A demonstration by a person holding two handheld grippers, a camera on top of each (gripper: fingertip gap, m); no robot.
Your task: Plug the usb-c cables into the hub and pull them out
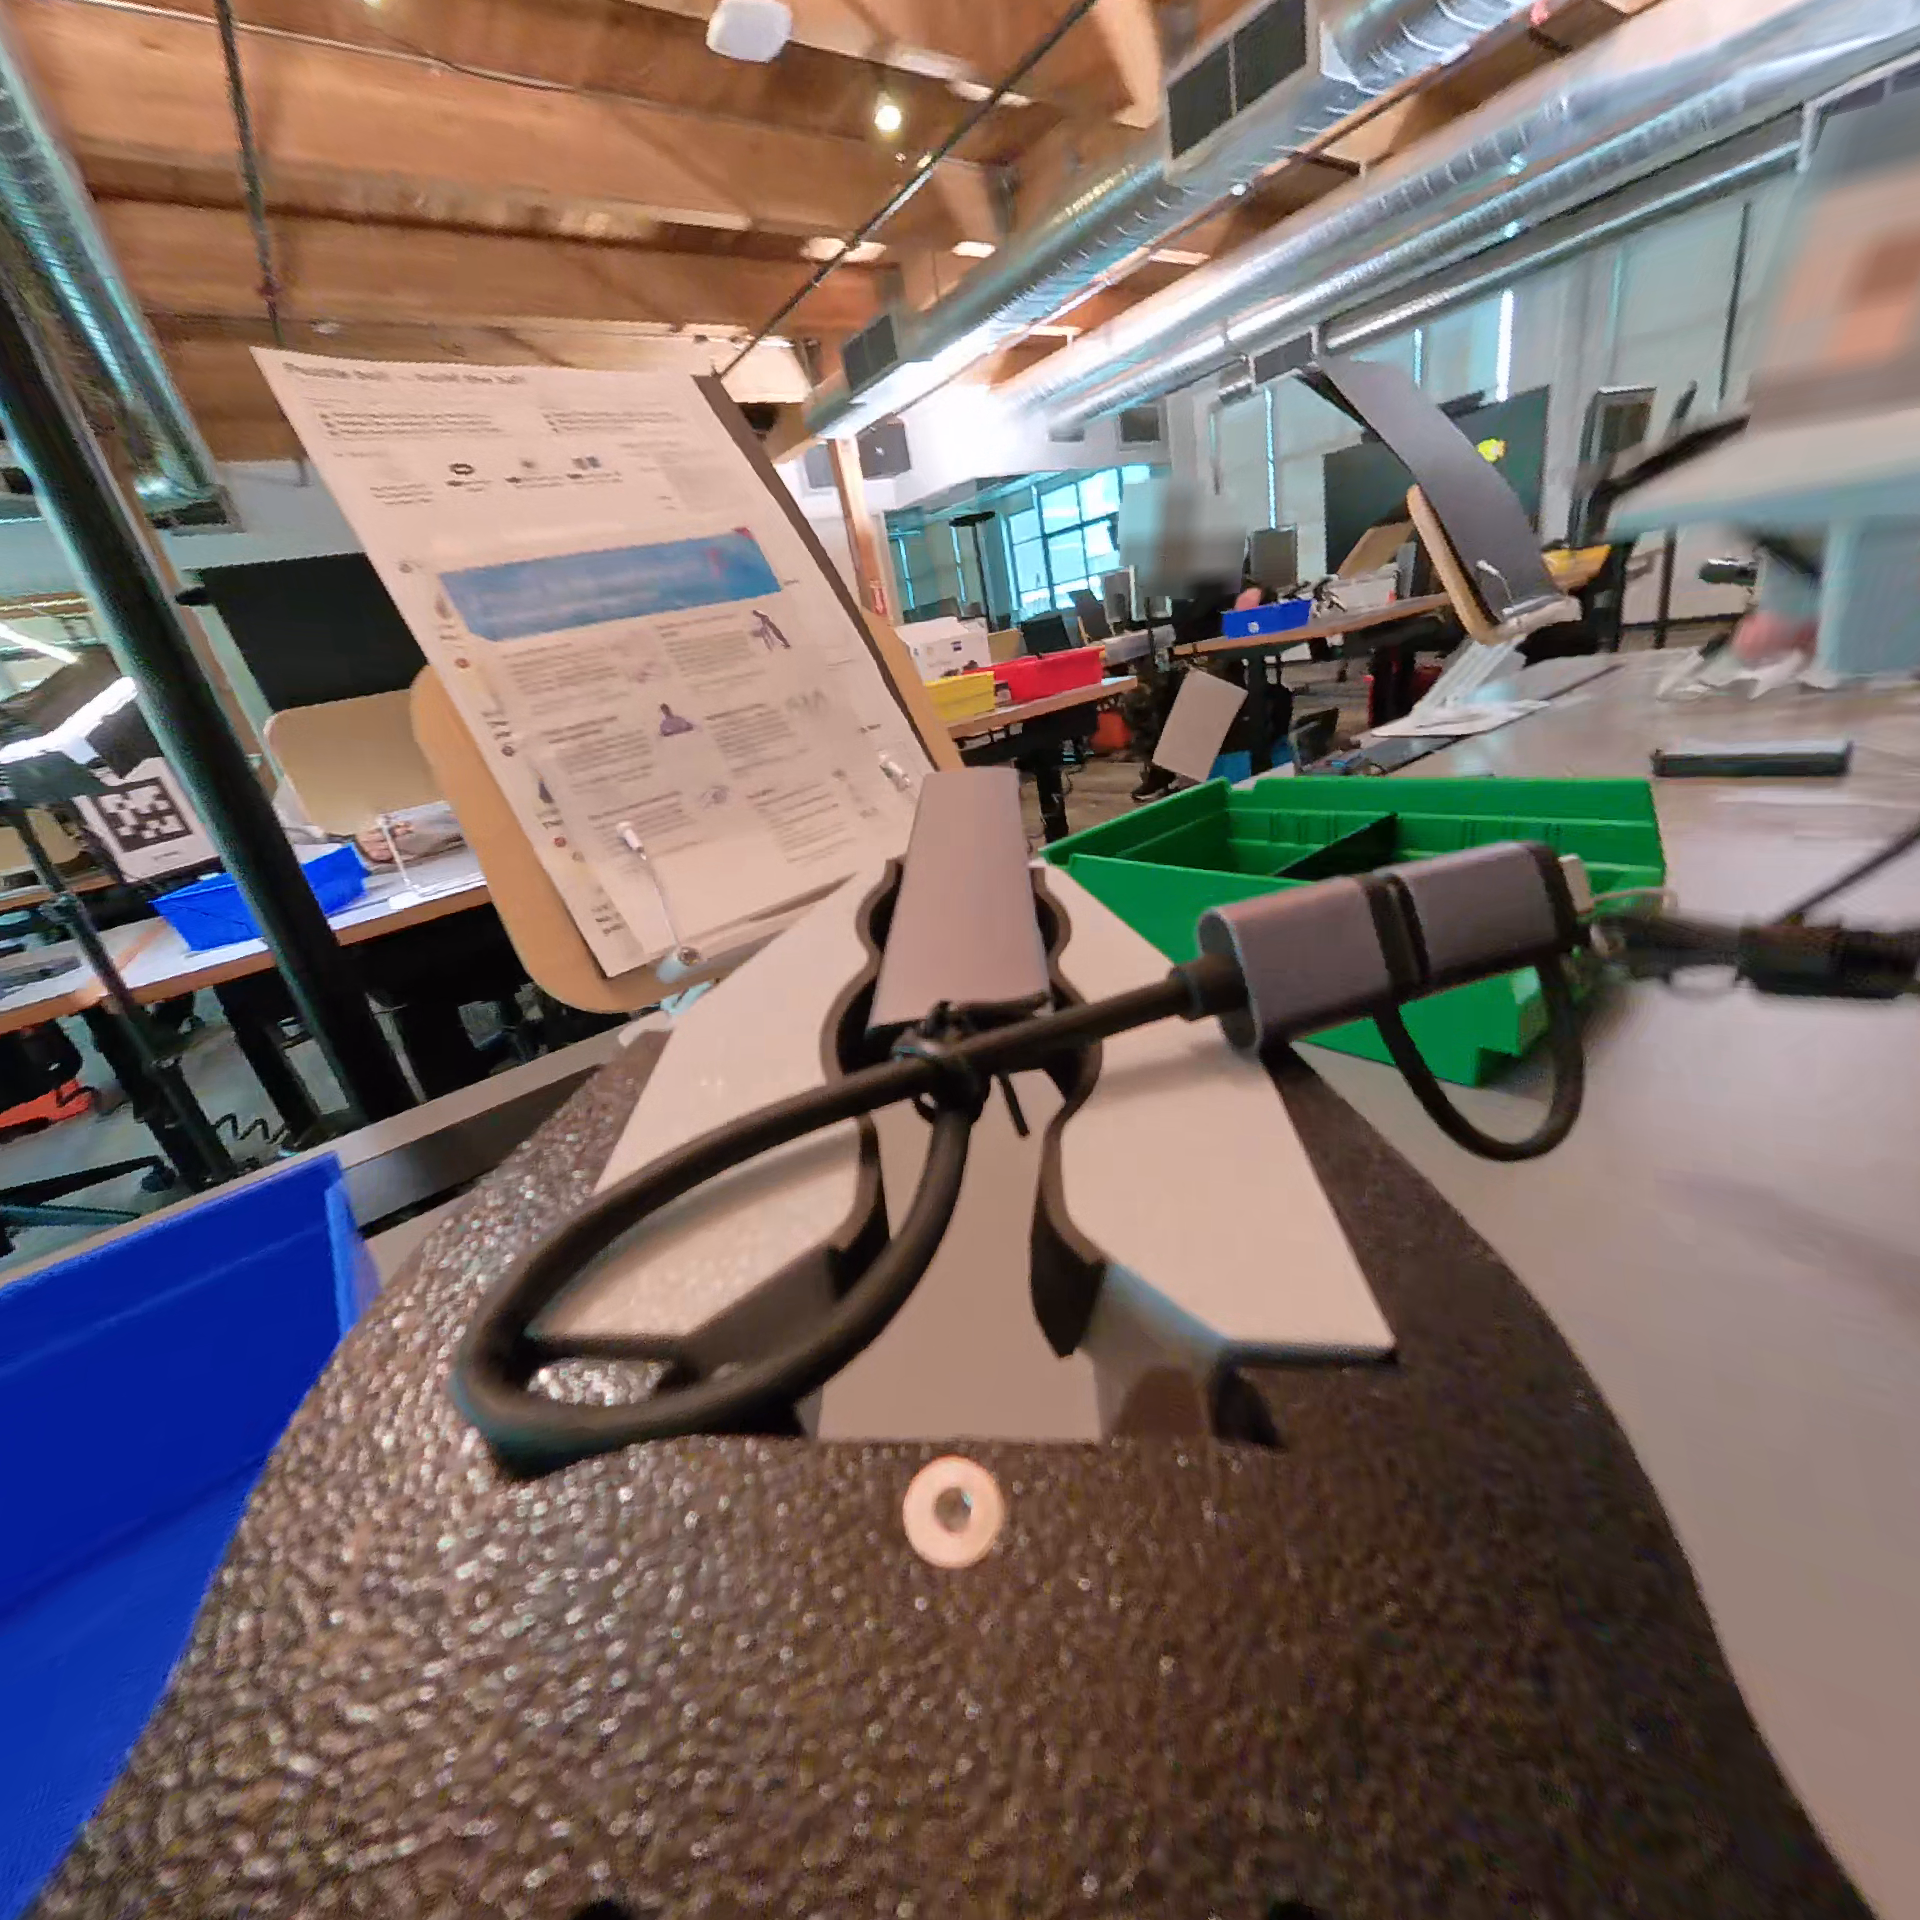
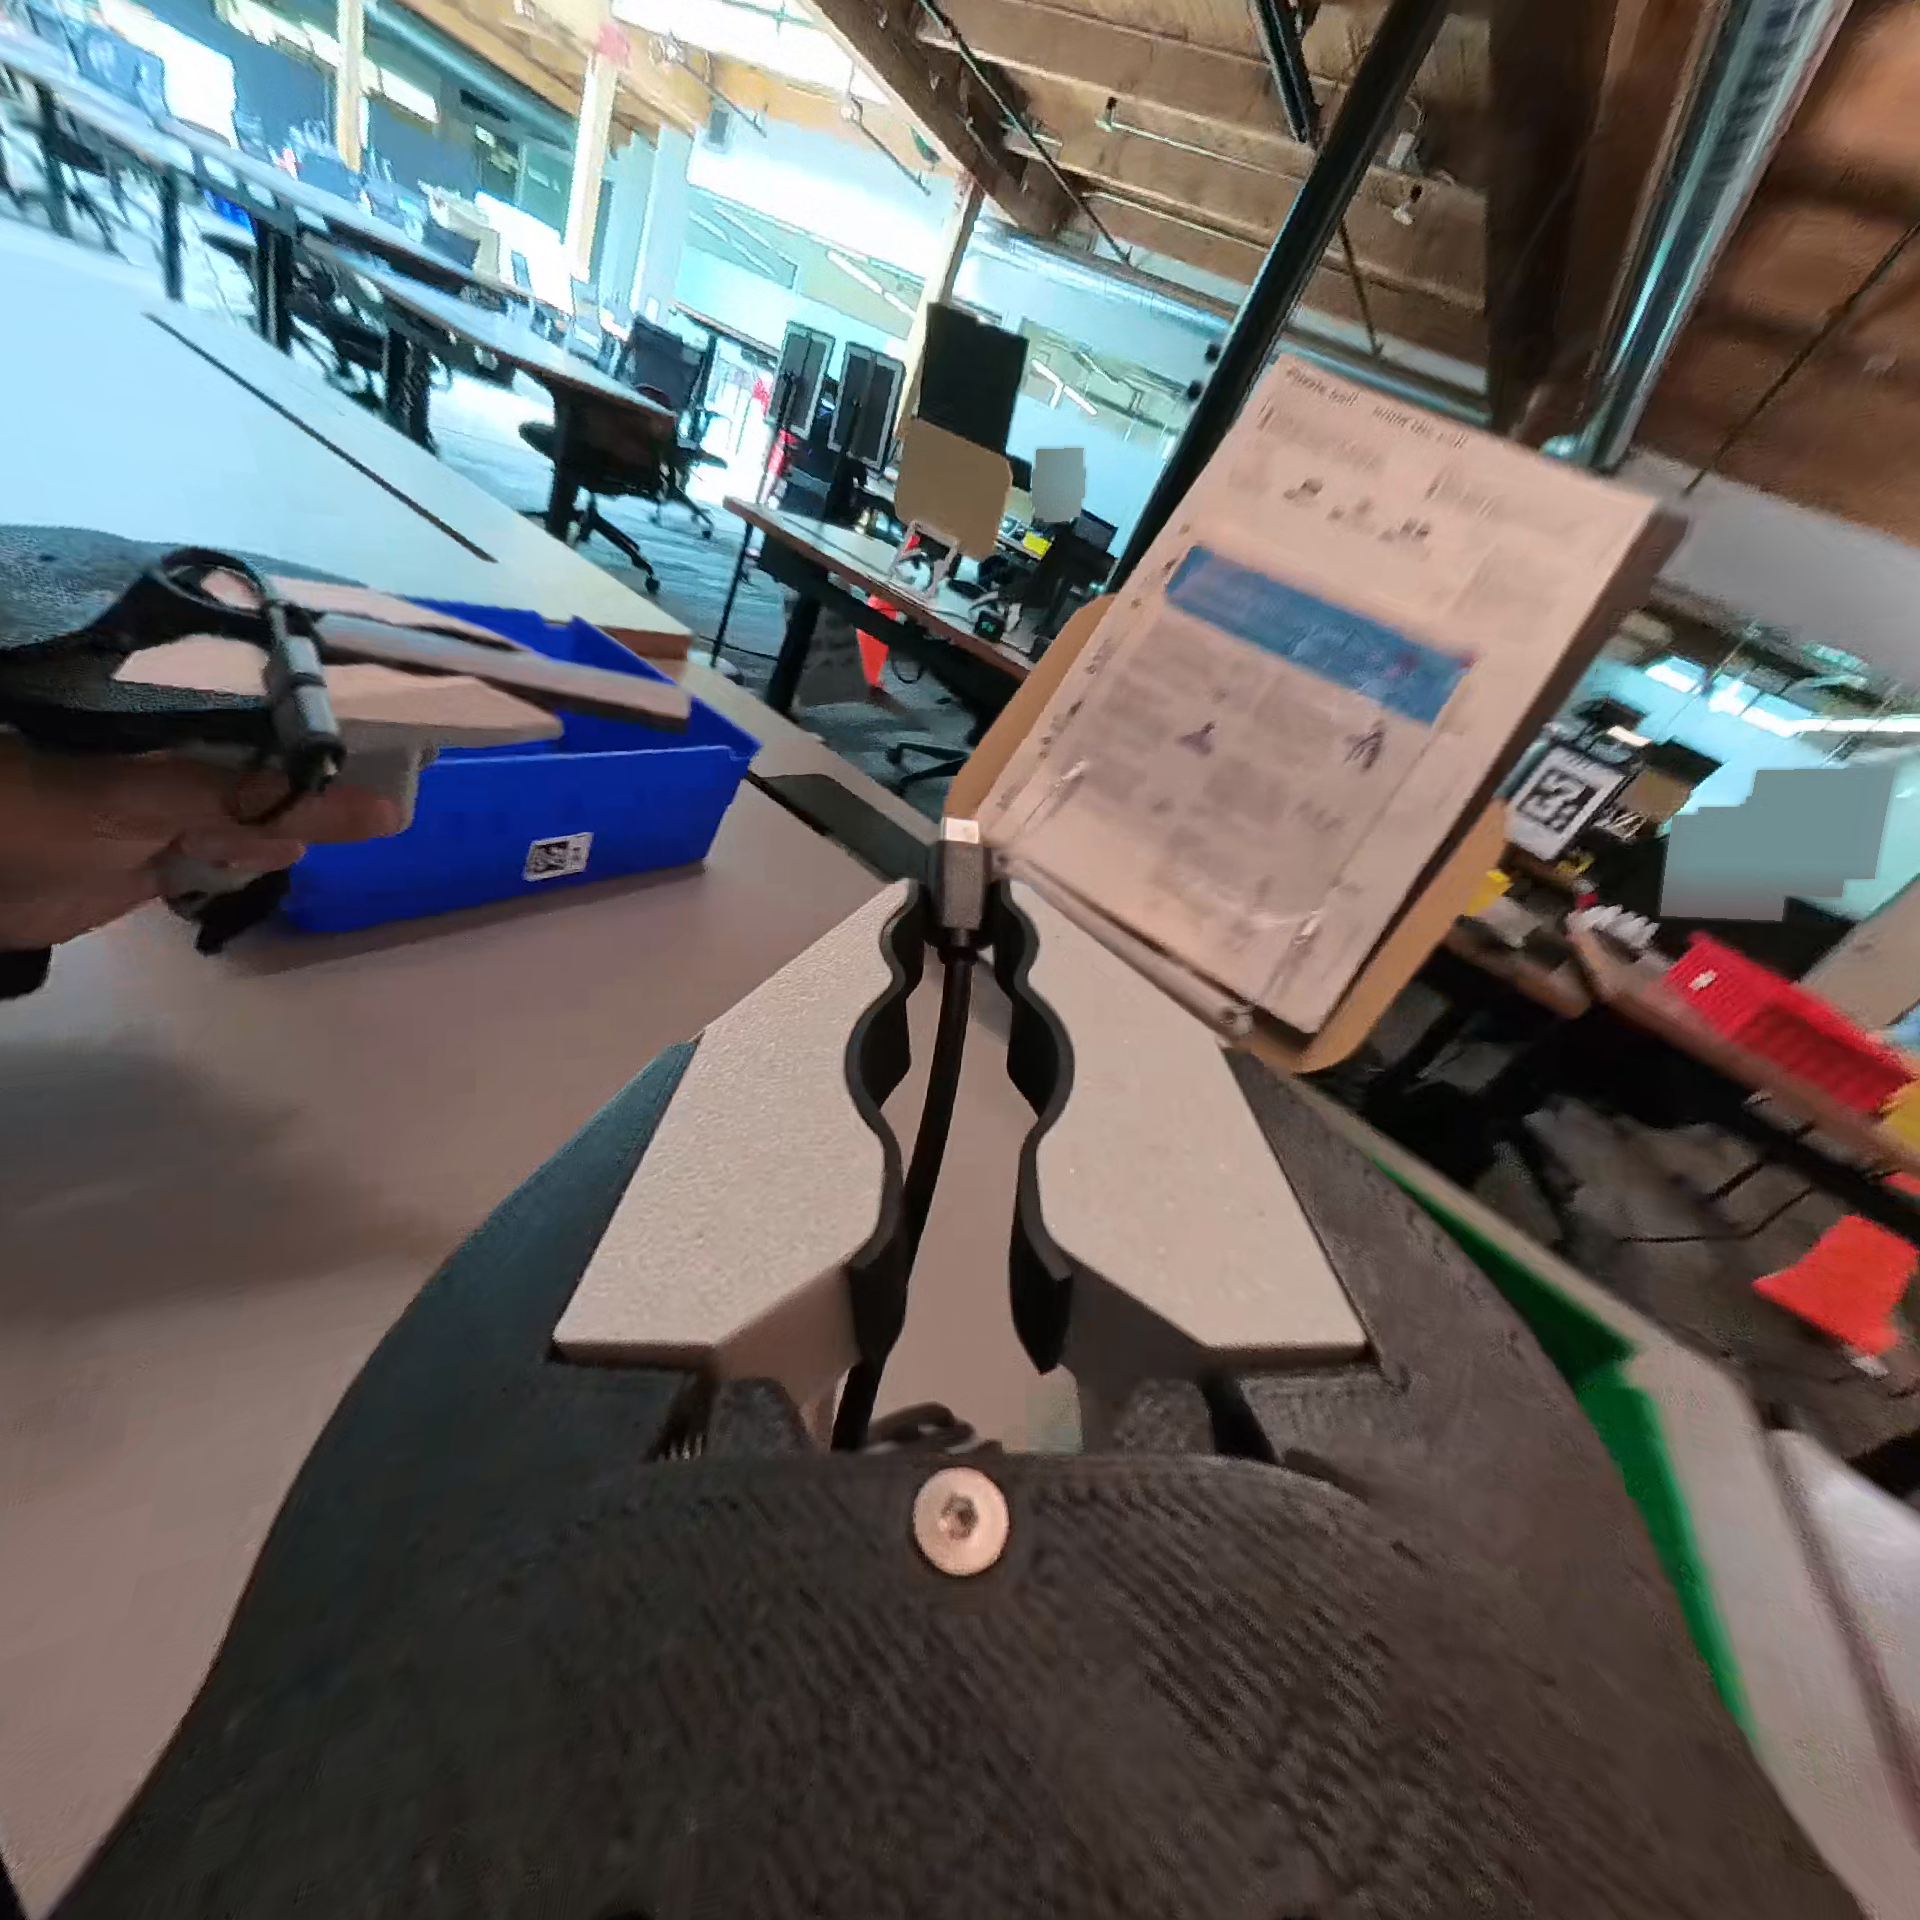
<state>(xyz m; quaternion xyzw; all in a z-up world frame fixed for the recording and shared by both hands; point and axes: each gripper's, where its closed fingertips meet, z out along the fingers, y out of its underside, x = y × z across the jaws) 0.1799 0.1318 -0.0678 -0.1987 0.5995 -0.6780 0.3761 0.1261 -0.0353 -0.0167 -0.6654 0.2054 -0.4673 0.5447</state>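
Observation:
In the left wrist view my left gripper point(image 1: 961, 883) is shut on a flat grey hub point(image 1: 961, 821), which sticks out forward between the fingertips. The hub's black cable point(image 1: 727, 1247) loops over the left finger, zip-tied, and ends in a grey barrel-shaped plug housing point(image 1: 1382, 935) to the right. In the right wrist view my right gripper point(image 2: 956, 909) is shut on a black USB-C plug point(image 2: 958, 878), its metal tip pointing forward and its cable point(image 2: 925, 1143) running back between the fingers. The left gripper point(image 2: 582, 717) with the hub point(image 2: 499, 665) shows far left, well apart from the plug.
A blue bin point(image 2: 520, 800) stands on the grey table point(image 2: 364, 1039) under the left gripper. A green divided bin point(image 1: 1351, 831) is to the right. A tilted stand with a printed sheet point(image 2: 1278, 707) stands ahead. The right gripper point(image 1: 1829, 488) shows blurred at the upper right. Across from one pair of fingers to the other is roughly 20 cm.

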